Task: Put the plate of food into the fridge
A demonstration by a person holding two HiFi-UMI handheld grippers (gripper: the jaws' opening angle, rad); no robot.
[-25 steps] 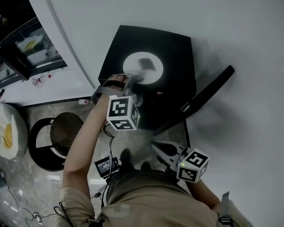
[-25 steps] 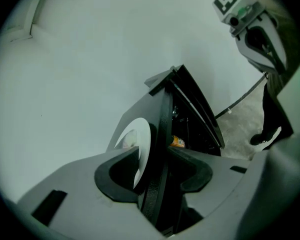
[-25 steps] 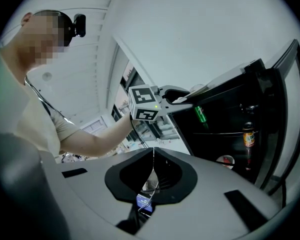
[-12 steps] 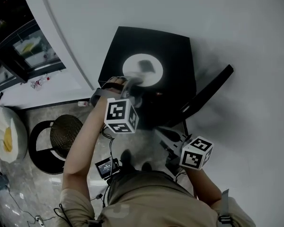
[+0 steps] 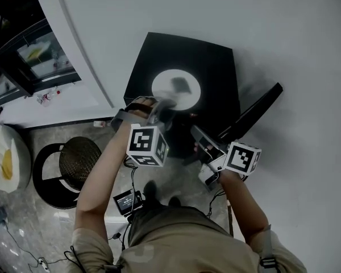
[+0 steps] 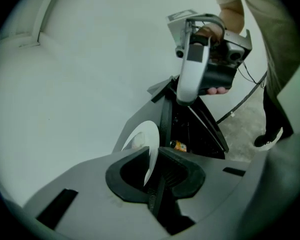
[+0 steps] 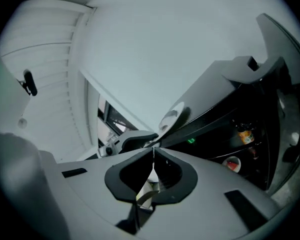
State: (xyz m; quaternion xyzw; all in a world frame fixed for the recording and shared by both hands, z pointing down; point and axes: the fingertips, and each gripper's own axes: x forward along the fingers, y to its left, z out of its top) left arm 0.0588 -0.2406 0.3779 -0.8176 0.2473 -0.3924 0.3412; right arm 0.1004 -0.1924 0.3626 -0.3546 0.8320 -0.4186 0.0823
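1. Plate of food (image 5: 166, 91): lies on top of the black fridge (image 5: 159, 56), whose door (image 5: 256, 108) stands open.
2. Left gripper (image 6: 151, 156): fingers have just been closing and now clamp the plate's near rim.
3. Right gripper (image 7: 153, 150): fingers together, empty, beside the door.

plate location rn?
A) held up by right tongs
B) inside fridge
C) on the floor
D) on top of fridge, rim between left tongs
D: the head view shows the white plate lying on the black top of the fridge, whose door is open. The left gripper view shows the plate's rim between the left tongs, which have just been closing on it.
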